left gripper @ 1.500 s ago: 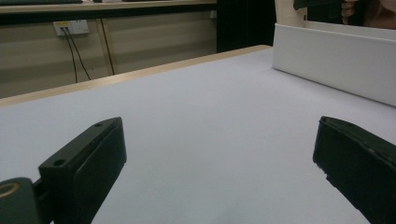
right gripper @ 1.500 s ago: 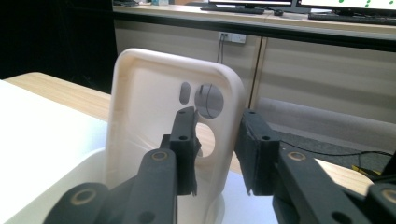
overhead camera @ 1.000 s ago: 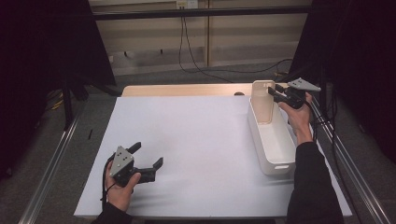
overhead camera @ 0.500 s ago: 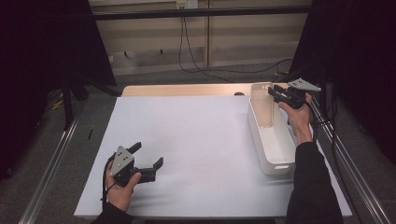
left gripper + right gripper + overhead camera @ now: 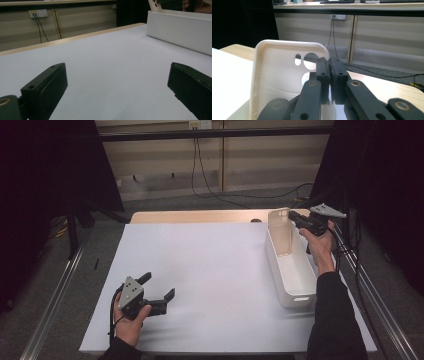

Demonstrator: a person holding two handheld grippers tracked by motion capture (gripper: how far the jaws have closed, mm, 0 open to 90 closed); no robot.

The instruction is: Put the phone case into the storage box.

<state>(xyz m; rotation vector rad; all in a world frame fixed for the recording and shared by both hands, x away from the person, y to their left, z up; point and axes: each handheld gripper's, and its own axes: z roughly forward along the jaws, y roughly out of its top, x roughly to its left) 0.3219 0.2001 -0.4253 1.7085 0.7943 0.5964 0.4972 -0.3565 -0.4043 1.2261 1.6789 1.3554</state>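
You work at a table (image 5: 210,215) with a pale wooden top, and a big white sheet (image 5: 210,270) covers almost all of it, leaving a strip of bare wood along the far edge. On your right side of the sheet sits a long white tray (image 5: 292,270), running from near to far close to the right edge, and you can see its plain outer wall (image 5: 180,28) from the left gripper view. The sheet around the tray lies flat and smooth.
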